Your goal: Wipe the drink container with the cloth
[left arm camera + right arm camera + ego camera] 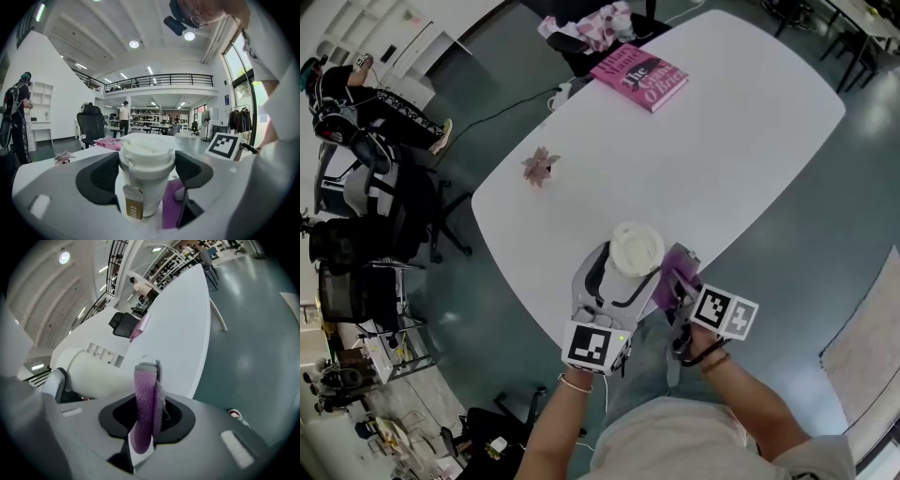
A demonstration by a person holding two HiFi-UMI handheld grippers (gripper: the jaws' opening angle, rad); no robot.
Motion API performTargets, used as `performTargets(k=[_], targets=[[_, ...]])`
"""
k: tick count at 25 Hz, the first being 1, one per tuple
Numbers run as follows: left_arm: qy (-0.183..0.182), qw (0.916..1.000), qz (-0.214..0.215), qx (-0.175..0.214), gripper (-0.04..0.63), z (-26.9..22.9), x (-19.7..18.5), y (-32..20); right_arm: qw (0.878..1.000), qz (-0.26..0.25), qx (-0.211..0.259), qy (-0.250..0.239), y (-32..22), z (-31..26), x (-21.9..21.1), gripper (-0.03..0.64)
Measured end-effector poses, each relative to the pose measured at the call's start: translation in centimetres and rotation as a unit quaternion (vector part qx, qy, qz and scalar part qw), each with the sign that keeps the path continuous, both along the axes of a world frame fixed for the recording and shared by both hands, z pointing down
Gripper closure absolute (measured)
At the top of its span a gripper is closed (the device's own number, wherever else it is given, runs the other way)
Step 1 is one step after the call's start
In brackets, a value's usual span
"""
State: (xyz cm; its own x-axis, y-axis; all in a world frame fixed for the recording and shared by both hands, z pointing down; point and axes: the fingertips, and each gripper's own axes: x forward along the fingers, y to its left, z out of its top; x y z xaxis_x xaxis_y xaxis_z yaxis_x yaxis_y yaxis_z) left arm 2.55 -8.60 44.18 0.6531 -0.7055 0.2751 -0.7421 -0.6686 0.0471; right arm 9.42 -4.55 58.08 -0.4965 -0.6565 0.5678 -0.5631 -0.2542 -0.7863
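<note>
Drink container [145, 173], a white lidded cup with a paper tag hanging down its side, sits upright between the dark pads of the left gripper [621, 279], which is clamped around its upper body. It is held at the near edge of the white surface [722, 141]; whether its base rests there I cannot tell. Just beside it, on the person's right, is the purple cloth [143, 394], folded and pinched in the closed right gripper [147, 416], with a free fold standing up past the jaws. In the right gripper view the cup's side lies next to that fold, and contact is not clear.

The wiping itself appears to be about to begin or just started: both things are grasped and brought together. The next move likely calls for pressing the fold against the cup wall and stroking along it, while the left gripper holds steady or turns the cup to offer fresh sides.

Farther off lie a pink book [639, 75] and a small pink flower [541, 167].
</note>
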Motion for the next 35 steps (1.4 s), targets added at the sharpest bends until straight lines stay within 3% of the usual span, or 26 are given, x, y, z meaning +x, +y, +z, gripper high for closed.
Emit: performTargets(k=[10, 16, 23, 27, 35], targets=[[-0.002, 0.9972, 0.071, 0.020, 0.218, 0.0, -0.1, -0.1, 0.990, -0.115, 0.061, -0.063, 0.0, -7.0, 3.3, 0.535], [0.002, 0.9940, 0.108, 0.019, 0.218, -0.1, -0.2, -0.2, 0.972, -0.188, 0.103, -0.095, -1.7, -12.1, 4.1, 0.535], [0.007, 0.9872, 0.158, 0.015, 0.218, -0.2, -0.4, -0.2, 0.951, -0.264, 0.107, -0.124, -2.1, -15.2, 2.9, 0.535], [0.010, 0.9837, 0.179, 0.019, 0.218, -0.6, -0.3, -0.1, 0.947, -0.268, 0.100, -0.143, -2.3, -15.0, 2.1, 0.535], [0.019, 0.9837, 0.179, 0.005, 0.218, -0.6, -0.4, -0.2, 0.951, -0.247, 0.102, -0.153, -3.0, -13.1, 0.8, 0.535]])
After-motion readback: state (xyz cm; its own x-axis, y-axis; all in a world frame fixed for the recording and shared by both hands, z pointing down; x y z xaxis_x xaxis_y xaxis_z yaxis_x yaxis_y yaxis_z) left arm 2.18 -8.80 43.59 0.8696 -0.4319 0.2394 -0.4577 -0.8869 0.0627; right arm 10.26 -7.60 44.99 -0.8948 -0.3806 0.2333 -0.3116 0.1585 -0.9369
